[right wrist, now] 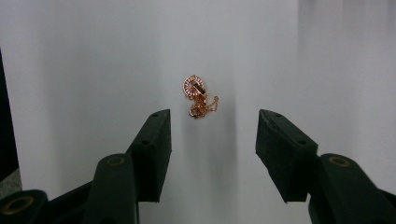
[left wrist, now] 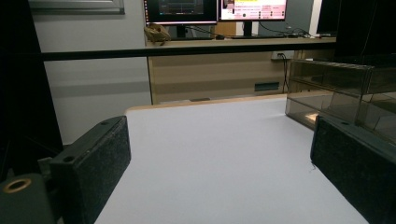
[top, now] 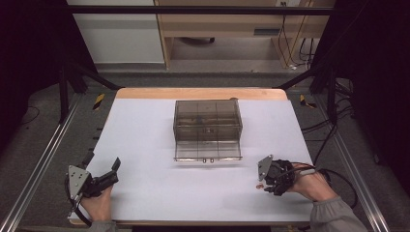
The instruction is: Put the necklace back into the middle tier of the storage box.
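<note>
So the thing we're after is a little rose-gold necklace (right wrist: 198, 97), a ring-shaped pendant with its fine chain bunched up under it, lying flat on the white table top (top: 145, 145). In the right gripper view it sits just ahead of our right gripper (right wrist: 212, 140), roughly centred between the two black jaws but a bit beyond their tips. The jaws stand partly spread with nothing between them yet, no pad touching the chain.

Our guess is the step here is the pickup. To do it well, we'd push the tips a bit further forward so the heap sits squarely between the pads, get them right down onto the table surface, and pinch across the pendant rather than a loose bit of chain. Something this thin and slinky probably slips out if we only catch one strand, and it's easy to just nudge it away.

Around us: the smoky see-through drawer box (top: 208, 128) stands well apart from the right gripper, further up the table, with its bottom drawer pulled out towards us. Nothing lies between tool and necklace. Our left gripper (top: 112, 170) rests at the near left edge, jaws spread wide, holding nothing, well out of the way.
</note>
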{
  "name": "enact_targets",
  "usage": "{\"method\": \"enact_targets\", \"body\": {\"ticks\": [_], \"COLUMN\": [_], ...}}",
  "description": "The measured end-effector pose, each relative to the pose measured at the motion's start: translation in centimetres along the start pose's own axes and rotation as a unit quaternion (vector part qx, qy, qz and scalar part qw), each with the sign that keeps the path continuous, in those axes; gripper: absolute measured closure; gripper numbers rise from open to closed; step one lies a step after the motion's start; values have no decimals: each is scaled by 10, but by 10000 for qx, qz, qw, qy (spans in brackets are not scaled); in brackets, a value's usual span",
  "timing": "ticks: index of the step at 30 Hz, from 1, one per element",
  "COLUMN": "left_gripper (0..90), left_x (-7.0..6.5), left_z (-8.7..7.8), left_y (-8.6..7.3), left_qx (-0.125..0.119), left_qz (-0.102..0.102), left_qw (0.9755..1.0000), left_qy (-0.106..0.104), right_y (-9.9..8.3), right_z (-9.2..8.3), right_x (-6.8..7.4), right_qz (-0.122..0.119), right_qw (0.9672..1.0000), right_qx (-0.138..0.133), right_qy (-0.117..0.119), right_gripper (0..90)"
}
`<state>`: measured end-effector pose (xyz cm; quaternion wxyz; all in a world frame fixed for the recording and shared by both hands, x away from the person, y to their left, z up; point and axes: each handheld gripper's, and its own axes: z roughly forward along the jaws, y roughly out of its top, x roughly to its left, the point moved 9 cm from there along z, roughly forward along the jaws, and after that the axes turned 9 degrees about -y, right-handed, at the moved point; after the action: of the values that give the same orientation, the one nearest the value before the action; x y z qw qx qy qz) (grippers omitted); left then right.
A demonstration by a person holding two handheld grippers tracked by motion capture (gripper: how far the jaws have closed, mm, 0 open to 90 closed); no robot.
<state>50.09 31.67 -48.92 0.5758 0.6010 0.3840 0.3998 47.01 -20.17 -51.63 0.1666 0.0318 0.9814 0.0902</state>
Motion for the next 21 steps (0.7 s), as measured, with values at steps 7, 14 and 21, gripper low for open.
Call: {"method": "enact_targets", "body": {"ticks": [7,14,21], "left_gripper": [59,64,72], "left_x": [0,0,-1], "left_z": [0,0,0], "left_y": [0,0,0], "left_qx": [2,-3,-5], "left_qz": [22,23,39], "left_qw": [10000,10000,10000], "left_qy": [-7,-2,-9], "right_y": [1,1,2], "right_z": [6,12,16], "right_x": [0,0,2], "right_qz": [-108,-159,-165], "right_qw": [9998,9993,9989], "right_qx": [146,264,331], "right_qy": [123,216,291], "right_gripper": [538,551,570]}}
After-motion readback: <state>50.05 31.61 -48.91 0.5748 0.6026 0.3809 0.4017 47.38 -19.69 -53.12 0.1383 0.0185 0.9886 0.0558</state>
